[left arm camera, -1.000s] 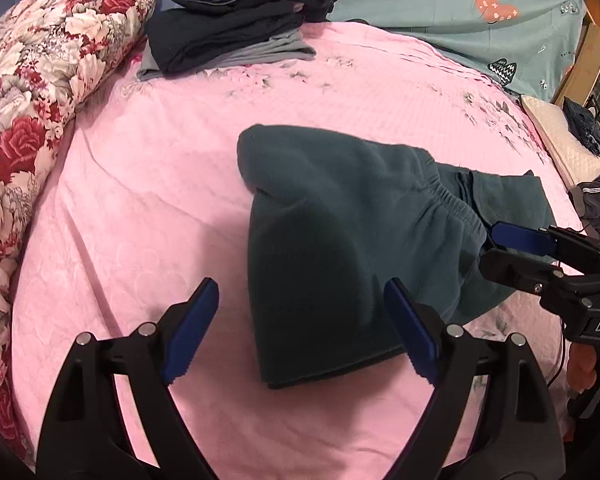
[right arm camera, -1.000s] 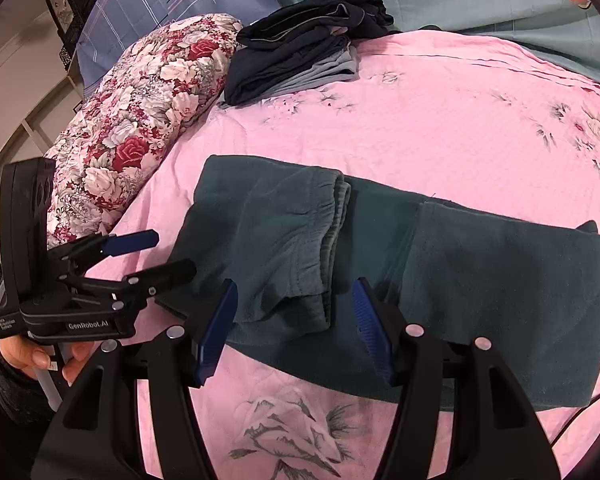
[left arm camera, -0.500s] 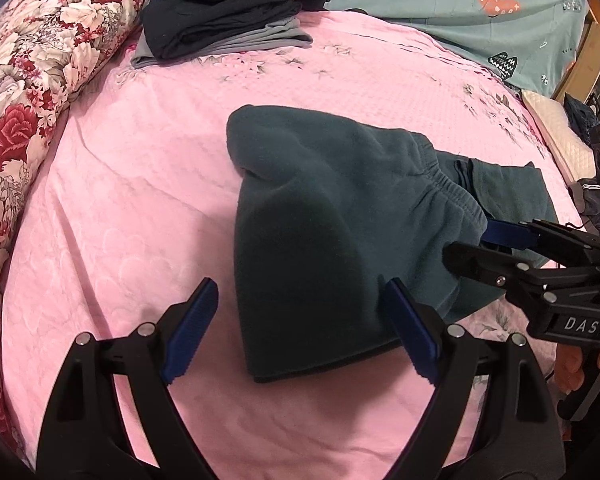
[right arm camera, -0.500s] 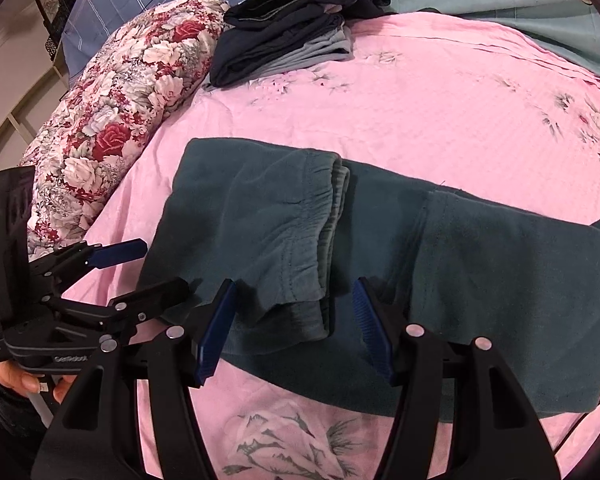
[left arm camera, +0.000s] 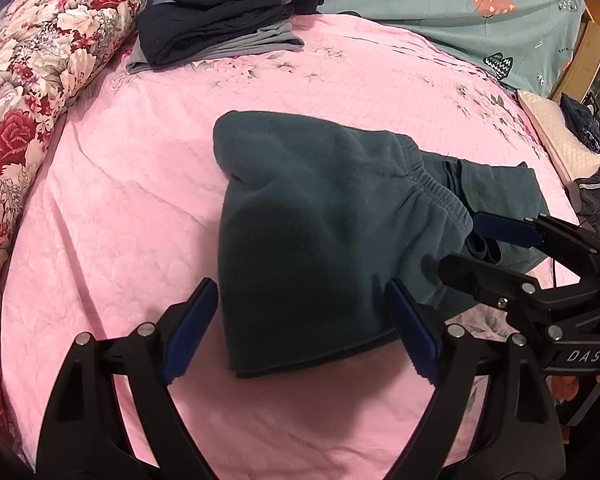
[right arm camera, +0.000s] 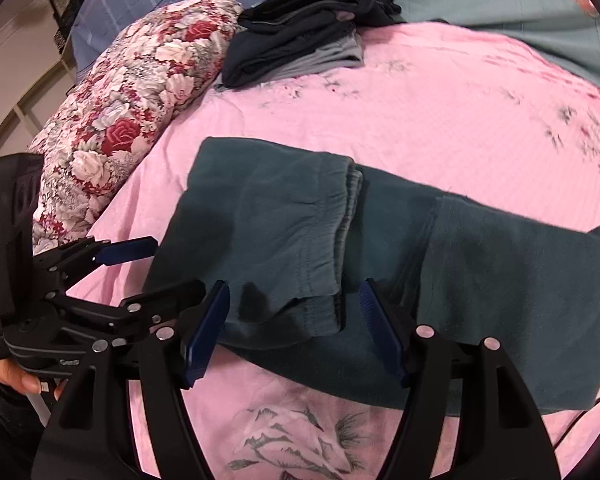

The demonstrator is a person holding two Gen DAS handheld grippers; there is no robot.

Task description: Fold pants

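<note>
Dark green pants (left arm camera: 320,240) were seen lying folded on a pink bedspread (left arm camera: 120,220), the waistband end doubled over the legs so that the elastic edge (right arm camera: 346,216) ran across the middle of the bundle. The left gripper (left arm camera: 300,332) was held low over the near folded edge of the pants, its blue-padded fingers (left arm camera: 188,336) spread wide to either side of that edge, with nothing pinched between them. The right gripper (right arm camera: 294,332) was poised over the waistband corner at the near side of the bundle; its jaws were opening, and the corner of the fabric lay between the pads (right arm camera: 380,332) without being pressed by them. In the left view the right gripper's fingers were seen reaching in from the right, just beside the gathered waistband. Part of a hand (right arm camera: 16,380) was seen on the left gripper's handle at the edge of the right view. At the far side of the bed a stack of folded dark clothes (left arm camera: 228,12) was laid on a grey garment, beside a rose-patterned pillow (left arm camera: 40,72). A teal sheet (left arm camera: 480,12) printed with hearts was seen beyond the bedspread
</note>
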